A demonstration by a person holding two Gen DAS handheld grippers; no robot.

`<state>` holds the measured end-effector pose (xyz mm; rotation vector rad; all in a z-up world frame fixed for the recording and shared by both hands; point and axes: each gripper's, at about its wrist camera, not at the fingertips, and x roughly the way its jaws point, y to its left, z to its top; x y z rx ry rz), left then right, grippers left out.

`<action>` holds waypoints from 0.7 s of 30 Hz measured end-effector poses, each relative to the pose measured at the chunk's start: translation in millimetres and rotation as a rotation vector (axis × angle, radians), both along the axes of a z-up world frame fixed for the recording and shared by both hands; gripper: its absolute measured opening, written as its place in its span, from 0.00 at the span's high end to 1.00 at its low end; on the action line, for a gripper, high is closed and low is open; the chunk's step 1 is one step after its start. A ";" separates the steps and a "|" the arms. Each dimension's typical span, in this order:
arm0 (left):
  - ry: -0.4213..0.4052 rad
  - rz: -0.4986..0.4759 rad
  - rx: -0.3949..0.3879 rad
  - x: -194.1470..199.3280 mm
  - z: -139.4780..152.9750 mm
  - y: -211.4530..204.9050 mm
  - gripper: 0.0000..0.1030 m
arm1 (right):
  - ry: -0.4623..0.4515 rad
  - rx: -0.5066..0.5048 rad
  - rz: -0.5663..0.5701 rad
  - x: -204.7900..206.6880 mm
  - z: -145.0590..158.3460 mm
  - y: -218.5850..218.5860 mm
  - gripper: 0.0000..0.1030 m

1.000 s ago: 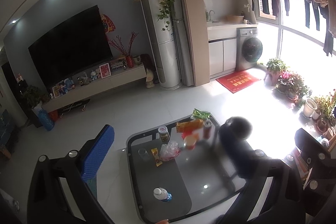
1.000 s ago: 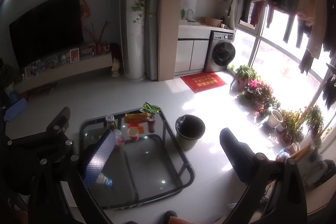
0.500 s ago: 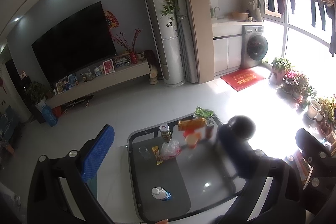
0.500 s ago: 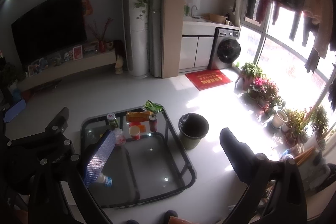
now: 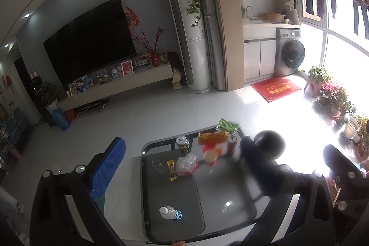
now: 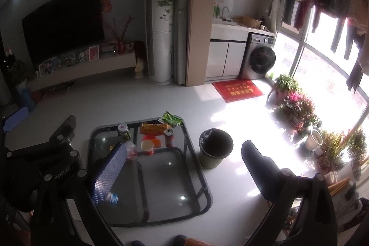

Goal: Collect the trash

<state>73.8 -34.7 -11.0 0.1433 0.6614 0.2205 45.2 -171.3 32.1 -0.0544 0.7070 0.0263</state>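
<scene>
A dark glass coffee table [image 5: 219, 195] [image 6: 161, 188] lies below both grippers. At its far end sit a green wrapper [image 5: 227, 125] [image 6: 171, 118], an orange packet [image 5: 212, 137] [image 6: 153, 128], a red can [image 5: 231, 144] [image 6: 169, 137], a jar [image 5: 183, 144] [image 6: 124, 130], a paper cup [image 5: 211, 157] [image 6: 147, 147], a crumpled plastic bag [image 5: 186, 164] [image 6: 131, 150], a yellow wrapper [image 5: 171, 170] and a clear glass [image 5: 156, 165]. A water bottle [image 5: 170, 213] [image 6: 111, 197] lies near the front. A black bin [image 6: 215, 148] [image 5: 269, 144] stands right of the table. My left gripper [image 5: 184, 167] and right gripper [image 6: 182, 170] hang high above, both open and empty.
A TV [image 5: 90, 50] and low cabinet [image 5: 115, 87] line the far wall, with a tall white air conditioner [image 5: 196, 50] beside them. A washing machine [image 6: 260, 59], red mat [image 6: 237, 90] and several potted plants [image 6: 299, 107] stand by the bright window. Shoes [image 6: 184, 240] show at the bottom edge.
Both views have tilted up a little and drifted; the table and its litter sit slightly lower and closer in frame. Both grippers stay open. Nothing on the table has moved.
</scene>
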 end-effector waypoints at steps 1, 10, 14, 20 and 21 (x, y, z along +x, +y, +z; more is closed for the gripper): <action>0.004 0.008 0.001 1.7 -1.0 -2.3 0.06 | 0.000 -0.006 0.009 2.8 -1.1 -1.7 0.06; 0.045 0.081 0.000 12.5 -13.1 -15.9 0.06 | 0.033 -0.013 0.089 24.5 -14.1 -20.5 0.06; 0.068 0.092 -0.001 16.4 -17.7 -17.4 0.06 | 0.051 -0.011 0.096 36.2 -19.8 -27.1 0.06; 0.082 0.074 0.004 26.8 -22.4 -14.4 0.06 | 0.078 0.001 0.071 47.7 -27.7 -33.2 0.06; 0.082 0.065 0.002 29.2 -22.5 -14.8 0.06 | 0.079 0.002 0.064 49.1 -28.4 -33.3 0.06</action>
